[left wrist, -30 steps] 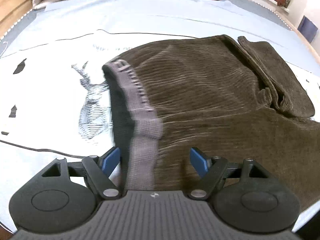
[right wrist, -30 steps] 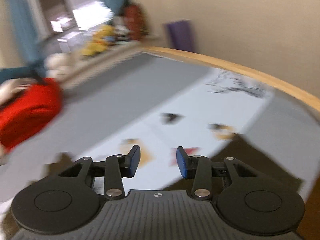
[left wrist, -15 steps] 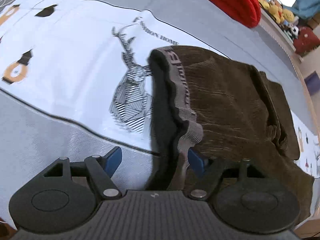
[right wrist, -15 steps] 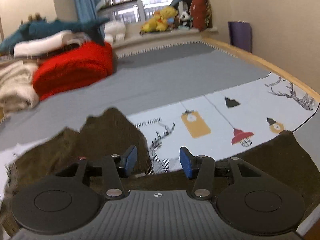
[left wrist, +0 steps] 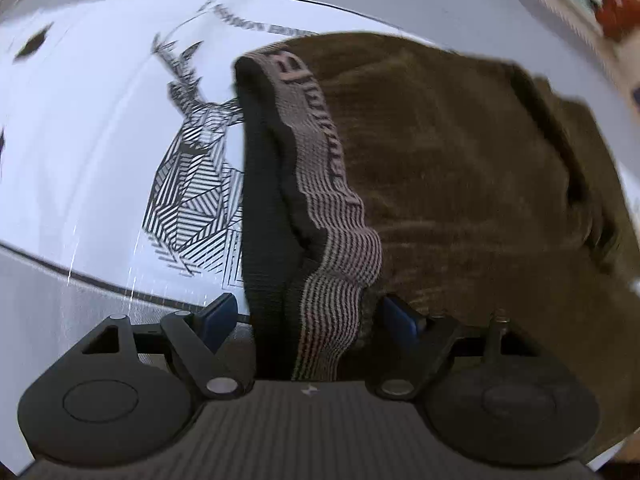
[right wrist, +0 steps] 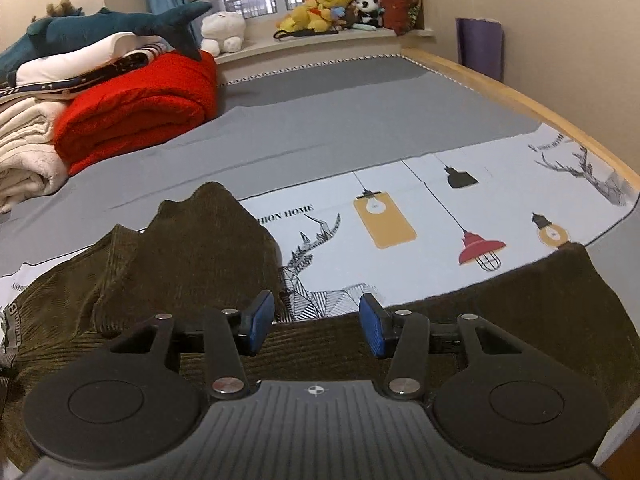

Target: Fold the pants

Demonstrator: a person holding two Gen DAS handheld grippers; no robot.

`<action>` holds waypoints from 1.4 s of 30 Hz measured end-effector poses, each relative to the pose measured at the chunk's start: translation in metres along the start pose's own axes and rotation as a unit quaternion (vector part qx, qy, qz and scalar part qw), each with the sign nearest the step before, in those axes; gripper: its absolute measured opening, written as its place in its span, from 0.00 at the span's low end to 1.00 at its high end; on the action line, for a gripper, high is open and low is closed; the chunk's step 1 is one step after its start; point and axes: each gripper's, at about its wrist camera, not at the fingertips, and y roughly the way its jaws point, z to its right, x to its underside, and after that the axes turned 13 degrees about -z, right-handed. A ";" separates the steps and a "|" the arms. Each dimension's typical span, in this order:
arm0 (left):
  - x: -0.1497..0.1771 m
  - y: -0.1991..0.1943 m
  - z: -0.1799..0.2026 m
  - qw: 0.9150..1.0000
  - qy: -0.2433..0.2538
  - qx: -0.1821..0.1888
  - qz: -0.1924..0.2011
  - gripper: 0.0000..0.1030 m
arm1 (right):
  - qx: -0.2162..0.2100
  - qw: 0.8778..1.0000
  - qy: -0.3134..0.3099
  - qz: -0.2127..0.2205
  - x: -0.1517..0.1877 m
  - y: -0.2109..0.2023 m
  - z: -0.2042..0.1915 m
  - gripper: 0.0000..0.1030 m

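Brown corduroy pants (left wrist: 460, 152) lie on the printed bed sheet (left wrist: 80, 140), partly folded. Their grey striped waistband (left wrist: 320, 152) stands up in a ridge and runs down between the fingers of my left gripper (left wrist: 308, 316). The left jaws are opening; the right pad sits against the cloth while the left pad stands clear of it. In the right wrist view the pants (right wrist: 192, 248) bunch at the left and one leg (right wrist: 520, 304) stretches right. My right gripper (right wrist: 318, 326) hovers open just over that leg's far edge, with nothing pinched.
A red blanket (right wrist: 136, 112), cream folded blankets (right wrist: 24, 152) and a shark plush (right wrist: 120, 28) are stacked at the far left of the bed. Plush toys (right wrist: 320, 8) line the windowsill. The wooden bed edge (right wrist: 520, 96) runs along the right.
My left gripper has sunk closer to the waistband, which now sits deeper between its fingers. My right gripper swung from facing the wall to over the pants, then held still.
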 end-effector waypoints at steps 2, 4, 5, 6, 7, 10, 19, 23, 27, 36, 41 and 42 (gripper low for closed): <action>0.000 0.002 0.005 1.000 0.017 -0.012 0.004 0.65 | 0.002 1.000 0.006 -0.004 0.000 0.001 0.002 0.48; 0.001 0.000 0.007 1.000 0.026 -0.014 0.011 0.50 | 0.002 1.000 0.010 -0.007 0.000 0.002 0.002 0.48; 0.002 -0.002 0.006 1.000 0.028 -0.004 0.013 0.39 | 0.002 1.000 0.010 -0.008 0.000 0.003 0.001 0.48; 0.002 -0.003 0.005 0.999 0.029 -0.003 0.015 0.36 | 0.003 1.000 0.010 -0.009 0.000 0.003 0.001 0.48; 0.003 -0.004 0.005 0.999 0.030 -0.002 0.017 0.33 | 0.005 1.000 0.010 -0.009 -0.001 0.003 0.000 0.48; 0.006 -0.009 0.000 0.999 0.028 0.009 0.028 0.25 | 0.004 1.000 0.011 -0.011 -0.001 0.005 -0.004 0.48; 0.022 -0.028 -0.030 0.999 -0.001 0.022 0.042 0.16 | 0.002 1.000 -0.007 -0.014 -0.001 0.009 -0.026 0.48; 0.030 -0.031 -0.046 0.999 -0.017 0.012 0.040 0.17 | 0.001 1.000 -0.017 -0.014 -0.001 0.009 -0.032 0.48; 0.037 -0.038 -0.054 0.999 -0.029 0.018 0.035 0.23 | -0.001 1.000 -0.016 -0.015 -0.001 0.009 -0.032 0.48; 0.048 -0.087 -0.021 0.985 -0.027 -0.059 0.159 0.46 | 0.004 1.000 -0.023 -0.015 0.000 0.009 -0.026 0.48; 0.050 -0.092 0.002 0.985 0.023 -0.011 0.170 0.46 | 0.008 1.000 -0.016 -0.017 0.000 0.008 -0.018 0.48; 0.047 -0.086 0.008 0.986 0.040 -0.015 0.158 0.46 | 0.009 1.000 -0.016 -0.017 0.000 0.008 -0.016 0.48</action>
